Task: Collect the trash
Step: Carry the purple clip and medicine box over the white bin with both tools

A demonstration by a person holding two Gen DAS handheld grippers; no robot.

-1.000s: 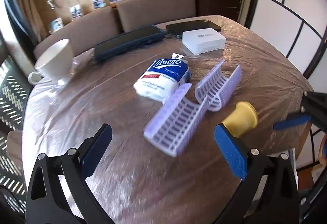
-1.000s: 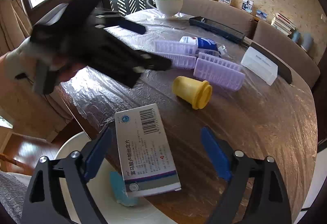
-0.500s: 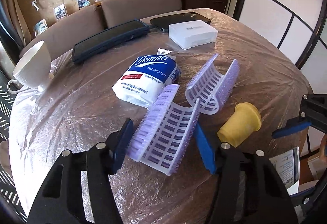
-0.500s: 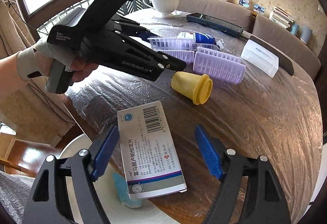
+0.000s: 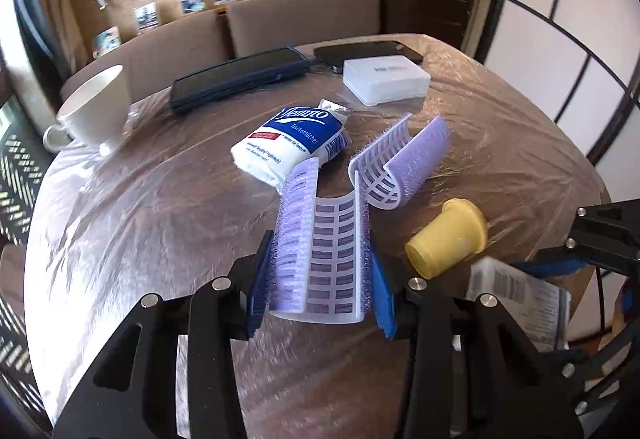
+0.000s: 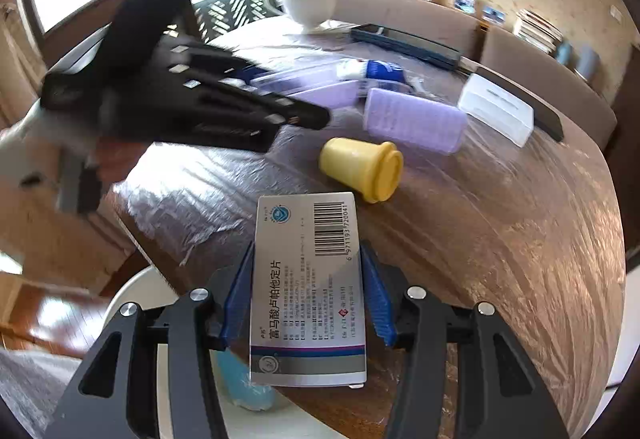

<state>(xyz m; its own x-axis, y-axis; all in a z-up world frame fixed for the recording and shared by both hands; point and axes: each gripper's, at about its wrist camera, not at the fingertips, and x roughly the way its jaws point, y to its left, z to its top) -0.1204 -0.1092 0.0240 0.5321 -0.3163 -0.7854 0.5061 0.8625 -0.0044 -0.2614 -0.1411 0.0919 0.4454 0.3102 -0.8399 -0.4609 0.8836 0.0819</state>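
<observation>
On the bench, under its clear plastic cover, both tongs have just been closing and each now has something between its pads. Left tongs are clamped on the near lilac grid, a curved slotted piece with fuzzy edges, its long sides pressed by the blue pads; a second grid lies just beyond, beside a tissue pack. Right tongs have narrowed onto a pill box that juts over the bench edge, and the pads appear to press on both of its long sides. Below that edge sits a white bin with something pale blue inside. A yellow cup lies on its side near the box, not yet touched. A white teacup, a white case and two dark flat devices stand further back and look like things to keep. My reading is that the step in hand is the grasp itself, done on both sides at once, with little of the clearing finished. Next, each piece should be lifted clear of the cover and carried over the bin before the tongs let go; the box has the shorter way. The springy grid may twist in the grip, and its fuzz could snag the plastic, so a straight lift seems wise.
</observation>
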